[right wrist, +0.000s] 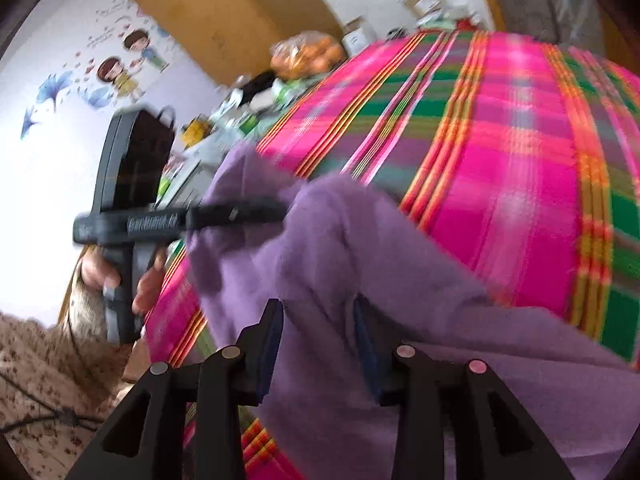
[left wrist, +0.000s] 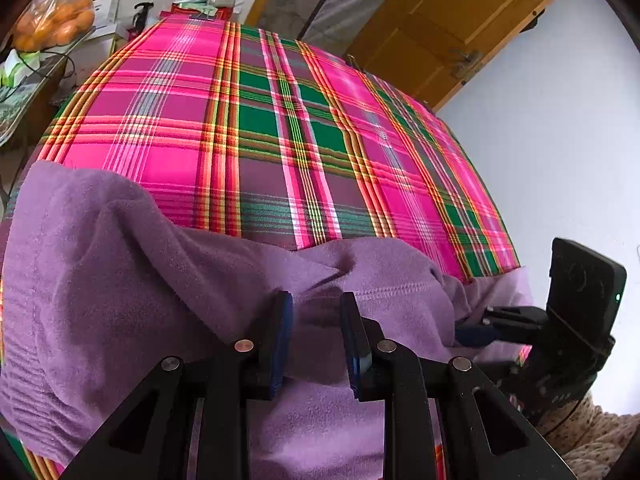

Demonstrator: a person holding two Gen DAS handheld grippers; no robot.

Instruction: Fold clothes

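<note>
Garment: we have one purple fleece garment [left wrist: 132, 264] lying at the near edge of the bed, on the pink and green plaid cover [left wrist: 260, 128]; its stitched hem [left wrist: 384, 292] shows just ahead of our left claw

Progress: we judge the fold early or midway, since the fleece sits bunched in soft ridges, not in a flat, squared stack; one flap is lifted off the cover in the right wrist view

Still to do: lay that flap over, smooth the ridges, square the edges; how many folds are already made we cannot tell

Left gripper [left wrist: 316, 300]: narrowly parted, with a ridge of fleece rising between the blue pads; from the right wrist view its tip is buried in the raised flap, so we read it as gripping the garment

Right gripper [right wrist: 318, 312]: jaws apart, fleece lying between and under them, pads not pressing on it; we read it as released

Right wrist view: blurred, so fine contact is hard to judge

Bystanders: bag of oranges [left wrist: 54, 18] on the side table, well apart from the work
</note>
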